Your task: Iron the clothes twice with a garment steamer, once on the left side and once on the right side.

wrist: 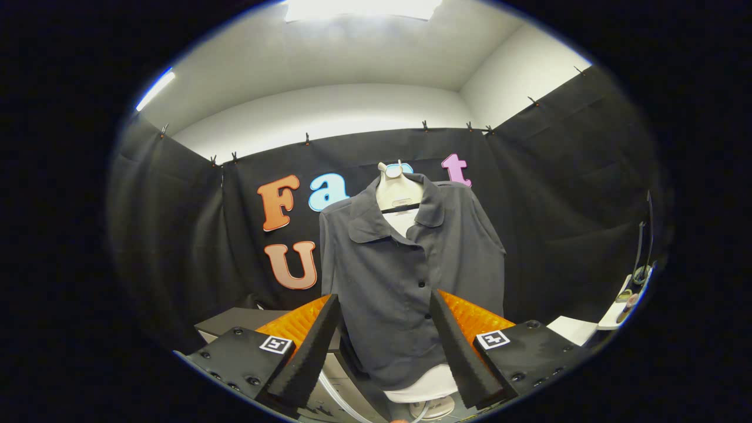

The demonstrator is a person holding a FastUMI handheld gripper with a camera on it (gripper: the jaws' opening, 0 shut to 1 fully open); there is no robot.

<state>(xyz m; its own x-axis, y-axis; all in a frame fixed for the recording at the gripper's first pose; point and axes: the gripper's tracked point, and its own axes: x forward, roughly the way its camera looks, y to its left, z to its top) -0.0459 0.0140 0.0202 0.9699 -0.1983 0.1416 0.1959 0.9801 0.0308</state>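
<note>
My claw (385,346) stands apart and empty at the bottom centre of the frame, its fingers framing the dark grey button-front collared shirt (405,276) that hangs on a cream mannequin torso (399,197) in the middle of the frame. I judge the cloth light, soft and quick to swing, so it wants gentle passes. A pale curved hose (338,399) shows low between my fingers; I cannot make out the steamer's handle, the likely place to grip.
</note>
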